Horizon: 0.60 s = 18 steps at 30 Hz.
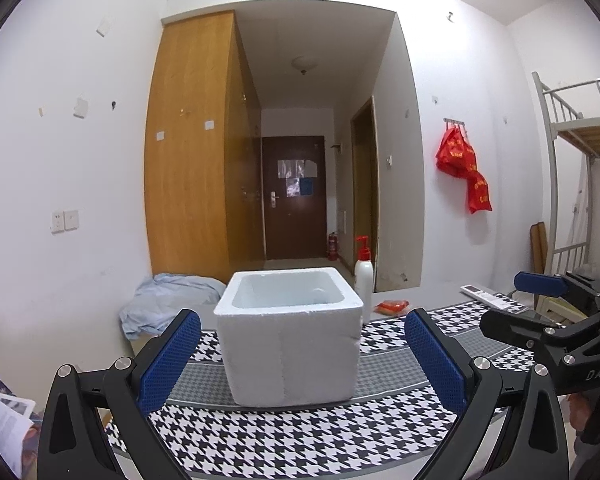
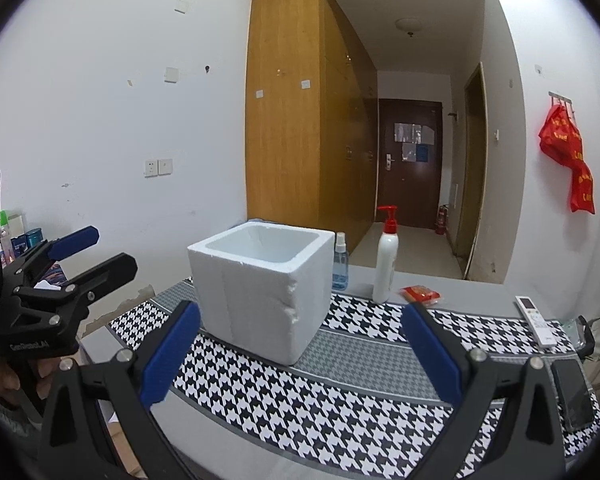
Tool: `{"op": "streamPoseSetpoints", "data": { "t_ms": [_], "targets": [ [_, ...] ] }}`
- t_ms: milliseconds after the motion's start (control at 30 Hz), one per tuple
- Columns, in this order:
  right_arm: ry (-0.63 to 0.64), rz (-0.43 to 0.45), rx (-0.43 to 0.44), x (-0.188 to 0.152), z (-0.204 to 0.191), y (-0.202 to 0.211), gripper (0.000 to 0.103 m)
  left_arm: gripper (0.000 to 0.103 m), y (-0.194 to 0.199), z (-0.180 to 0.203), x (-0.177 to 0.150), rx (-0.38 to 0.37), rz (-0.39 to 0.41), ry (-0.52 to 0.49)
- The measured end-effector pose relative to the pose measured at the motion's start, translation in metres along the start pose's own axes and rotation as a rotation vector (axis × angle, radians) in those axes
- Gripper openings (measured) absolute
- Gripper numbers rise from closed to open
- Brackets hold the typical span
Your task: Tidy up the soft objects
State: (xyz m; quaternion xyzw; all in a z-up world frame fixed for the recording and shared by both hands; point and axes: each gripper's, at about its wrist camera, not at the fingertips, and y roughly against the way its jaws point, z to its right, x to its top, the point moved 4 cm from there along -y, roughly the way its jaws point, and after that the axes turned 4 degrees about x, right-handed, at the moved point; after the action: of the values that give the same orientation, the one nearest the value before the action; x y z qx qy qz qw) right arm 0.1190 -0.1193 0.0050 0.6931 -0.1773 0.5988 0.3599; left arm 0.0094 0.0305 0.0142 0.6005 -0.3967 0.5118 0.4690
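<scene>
Both hand-held grippers released, empty: left hand-held gripper [image 1: 302, 364], right hand-held gripper [image 2: 300, 354] marked "DAS". Square foam box [image 1: 290, 338] at 12 o'clock on houndstooth tabletop [image 1: 300, 440].

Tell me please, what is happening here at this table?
A person holds a gripper in each hand, and both the left gripper and the right gripper are open and hold nothing. They point at a white foam box standing open on the houndstooth cloth. The box looks empty so far. A crumpled light blue cloth lies behind it, untouched.
</scene>
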Motion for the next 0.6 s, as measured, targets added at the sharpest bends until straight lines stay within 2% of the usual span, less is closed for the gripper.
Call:
{"op": "streamPoseSetpoints", "data": {
  "t_ms": [233, 600],
  "targets": [
    [-0.011, -0.004, -0.012, -0.01, -0.002, 0.007, 0.102, 0.102, 0.007, 0.005, -0.008, -0.013, 0.001, -0.009],
    [-0.006, -0.011, -0.015, -0.023, -0.014, 0.012, 0.102, 0.102, 0.016, 0.001, -0.019, 0.009, -0.003, -0.001]
  ]
}}
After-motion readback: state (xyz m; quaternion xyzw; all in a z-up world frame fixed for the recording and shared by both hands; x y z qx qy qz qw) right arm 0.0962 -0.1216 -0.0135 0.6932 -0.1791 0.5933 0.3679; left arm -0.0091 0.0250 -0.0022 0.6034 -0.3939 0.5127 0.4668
